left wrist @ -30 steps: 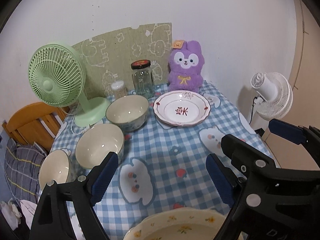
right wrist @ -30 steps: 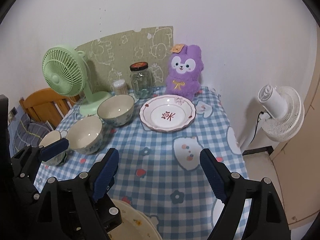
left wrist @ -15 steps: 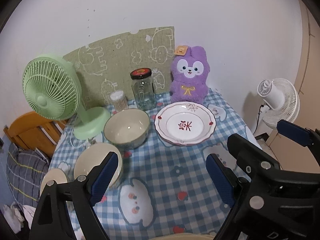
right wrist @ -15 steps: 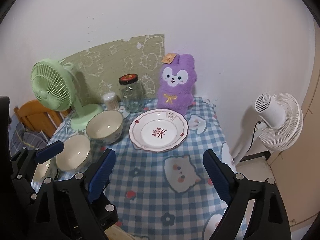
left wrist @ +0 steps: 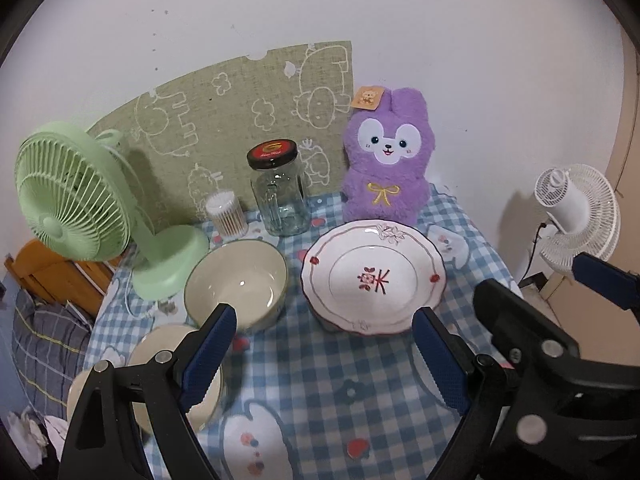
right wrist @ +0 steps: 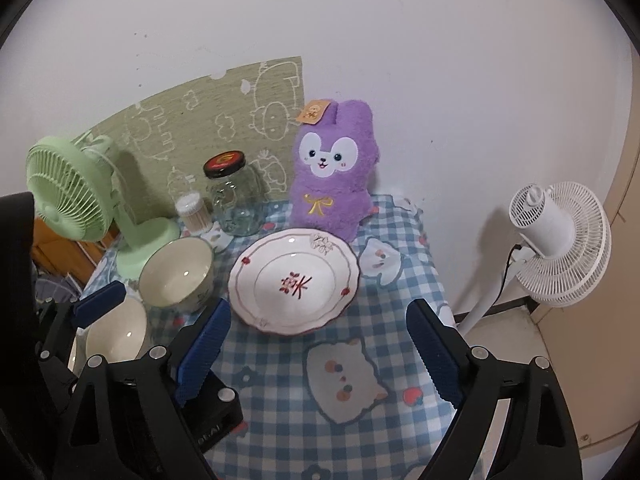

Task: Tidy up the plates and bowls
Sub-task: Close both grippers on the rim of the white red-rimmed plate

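A white plate [left wrist: 372,278] [right wrist: 296,280] with a red motif lies on the checked tablecloth in front of a purple plush. Left of it stands a cream bowl [left wrist: 236,284] [right wrist: 176,274]. A second cream bowl [left wrist: 160,344] [right wrist: 116,336] sits nearer, partly hidden by gripper fingers. My left gripper [left wrist: 324,316] hovers open just short of the plate and the first bowl, with nothing between its blue pads. My right gripper [right wrist: 320,308] is open beside it, facing the plate's near rim, and holds nothing.
Along the back wall stand a green desk fan [left wrist: 80,204], a cotton swab tub [left wrist: 226,214], a glass jar [left wrist: 280,196] and the purple plush [left wrist: 386,164]. A white floor fan [right wrist: 560,236] stands past the table's right edge. A wooden chair [left wrist: 48,272] is at the left.
Both grippers have moved forward over the table toward the plate and bowls. The floral dish at the near edge has dropped out of view. The right jaws stand slightly wider.
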`<action>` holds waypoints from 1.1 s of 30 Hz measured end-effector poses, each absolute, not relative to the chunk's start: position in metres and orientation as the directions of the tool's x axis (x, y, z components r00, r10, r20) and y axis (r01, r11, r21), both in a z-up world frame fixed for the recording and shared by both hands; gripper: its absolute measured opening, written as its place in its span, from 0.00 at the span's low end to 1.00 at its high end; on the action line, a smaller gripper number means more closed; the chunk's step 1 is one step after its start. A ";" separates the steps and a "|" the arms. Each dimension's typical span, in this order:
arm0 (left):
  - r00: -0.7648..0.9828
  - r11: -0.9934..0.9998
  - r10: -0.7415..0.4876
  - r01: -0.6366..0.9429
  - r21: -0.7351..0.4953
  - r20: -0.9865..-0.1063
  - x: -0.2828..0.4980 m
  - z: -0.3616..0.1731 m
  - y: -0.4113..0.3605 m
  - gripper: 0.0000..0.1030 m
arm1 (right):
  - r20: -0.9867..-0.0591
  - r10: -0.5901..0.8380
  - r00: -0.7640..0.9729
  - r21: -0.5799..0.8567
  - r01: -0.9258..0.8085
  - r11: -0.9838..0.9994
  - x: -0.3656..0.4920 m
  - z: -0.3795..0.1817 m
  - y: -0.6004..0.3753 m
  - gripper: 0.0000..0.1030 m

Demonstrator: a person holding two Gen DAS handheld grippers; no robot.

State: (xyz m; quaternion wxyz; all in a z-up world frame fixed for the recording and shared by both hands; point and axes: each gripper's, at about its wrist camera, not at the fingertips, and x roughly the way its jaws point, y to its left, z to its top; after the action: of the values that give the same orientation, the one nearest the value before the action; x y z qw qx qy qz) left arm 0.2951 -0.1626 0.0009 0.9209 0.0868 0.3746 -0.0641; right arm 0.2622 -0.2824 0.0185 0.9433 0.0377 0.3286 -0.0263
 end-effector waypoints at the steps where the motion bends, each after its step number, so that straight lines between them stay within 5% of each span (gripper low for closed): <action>1: 0.705 0.977 -0.053 0.184 0.110 -0.707 0.300 0.000 -0.163 0.88 | -0.624 -0.023 0.781 0.055 0.074 0.996 0.265 0.018 -0.283 0.89; 33: 0.594 0.987 -0.068 0.156 0.031 -0.802 0.399 -0.064 -0.181 0.85 | -0.720 0.049 0.692 0.120 0.055 0.991 0.386 -0.043 -0.321 0.88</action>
State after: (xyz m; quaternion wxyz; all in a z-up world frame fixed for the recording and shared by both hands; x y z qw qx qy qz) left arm 0.3994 -0.1809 -0.0639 0.8913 0.0490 0.4464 -0.0629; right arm 0.3861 -0.3210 -0.0426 0.9175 0.0662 0.3923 -0.0016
